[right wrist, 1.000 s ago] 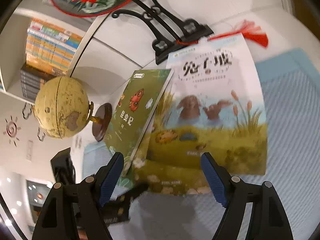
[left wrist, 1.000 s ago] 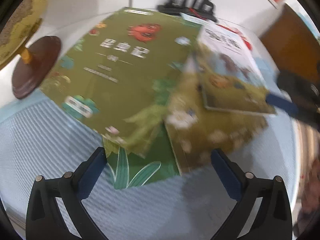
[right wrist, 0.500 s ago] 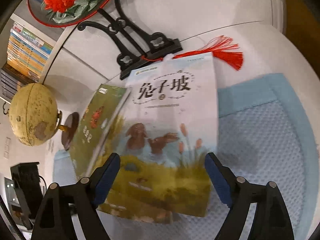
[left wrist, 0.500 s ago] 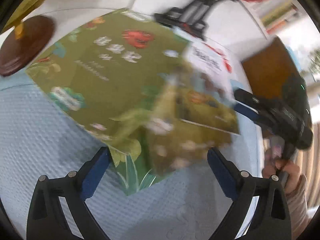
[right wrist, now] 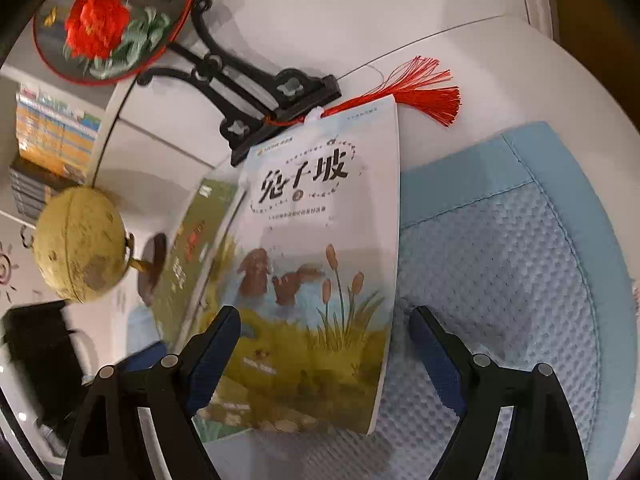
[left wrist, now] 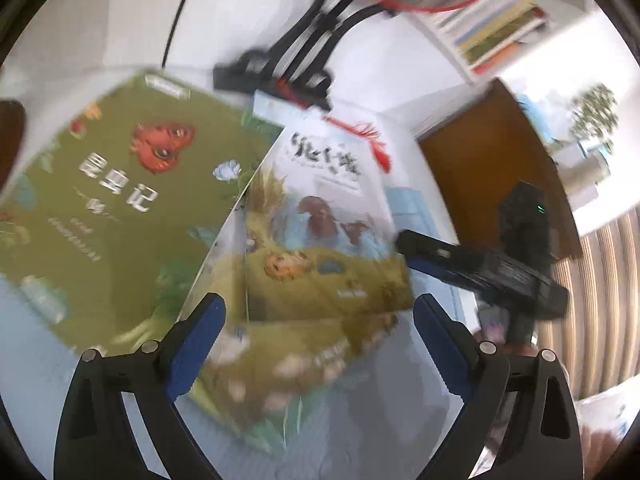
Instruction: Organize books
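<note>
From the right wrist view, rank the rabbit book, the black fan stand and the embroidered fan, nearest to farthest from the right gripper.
1. Rabbit book: directly ahead of the open right gripper, its lower part between the fingers.
2. Black fan stand: beyond the book's top edge, slightly left.
3. Embroidered fan: farthest, up at the top left, above the stand.

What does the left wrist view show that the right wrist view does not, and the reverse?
Left wrist only: the brown wooden panel and striped wall beyond the right gripper. Right wrist only: the yellow globe on its wooden stand. Both: the white-and-blue rabbit picture book overlapping the green insect book, the red tassel and the light blue textured mat.
</note>
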Demonstrator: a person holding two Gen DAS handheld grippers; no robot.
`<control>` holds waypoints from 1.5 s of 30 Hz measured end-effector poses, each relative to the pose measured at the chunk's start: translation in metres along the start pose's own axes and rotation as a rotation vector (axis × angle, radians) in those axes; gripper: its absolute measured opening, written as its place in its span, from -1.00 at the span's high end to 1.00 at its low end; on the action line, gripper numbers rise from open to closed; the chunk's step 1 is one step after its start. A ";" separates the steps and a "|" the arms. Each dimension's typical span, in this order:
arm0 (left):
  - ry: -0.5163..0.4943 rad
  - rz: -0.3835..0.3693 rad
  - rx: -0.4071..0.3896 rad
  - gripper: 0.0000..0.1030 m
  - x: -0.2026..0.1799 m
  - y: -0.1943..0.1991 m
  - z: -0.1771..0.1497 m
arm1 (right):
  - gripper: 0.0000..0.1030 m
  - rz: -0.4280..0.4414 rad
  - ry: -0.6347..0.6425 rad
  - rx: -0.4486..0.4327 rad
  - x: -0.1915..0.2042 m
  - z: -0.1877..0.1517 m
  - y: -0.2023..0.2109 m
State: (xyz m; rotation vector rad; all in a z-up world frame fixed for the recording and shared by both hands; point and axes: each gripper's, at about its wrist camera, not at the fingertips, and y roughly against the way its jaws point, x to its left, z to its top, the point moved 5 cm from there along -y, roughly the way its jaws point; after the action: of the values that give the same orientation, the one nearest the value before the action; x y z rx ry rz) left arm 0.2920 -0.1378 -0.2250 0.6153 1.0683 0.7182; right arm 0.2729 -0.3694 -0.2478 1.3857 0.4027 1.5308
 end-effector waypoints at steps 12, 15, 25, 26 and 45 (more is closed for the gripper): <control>-0.104 0.040 0.058 -0.87 -0.030 -0.010 -0.032 | -0.90 -0.006 0.074 0.048 0.010 -0.010 -0.002; -0.088 0.032 0.065 -0.87 -0.033 0.008 -0.061 | -0.90 0.017 0.094 0.101 0.013 -0.033 0.002; 0.077 0.048 0.203 -0.80 -0.015 0.063 -0.228 | -0.89 0.179 0.112 0.330 0.031 -0.205 0.040; 0.099 0.055 0.205 -0.72 -0.010 0.064 -0.228 | -0.88 0.189 0.115 0.329 0.028 -0.219 0.046; -0.026 0.175 0.128 -0.32 -0.016 0.068 -0.239 | -0.46 0.418 0.239 0.319 0.023 -0.219 0.043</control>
State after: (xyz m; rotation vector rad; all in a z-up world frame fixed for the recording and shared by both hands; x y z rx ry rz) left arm 0.0508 -0.0833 -0.2509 0.8337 1.0499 0.7954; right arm 0.0632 -0.2917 -0.2648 1.6076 0.5465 2.0551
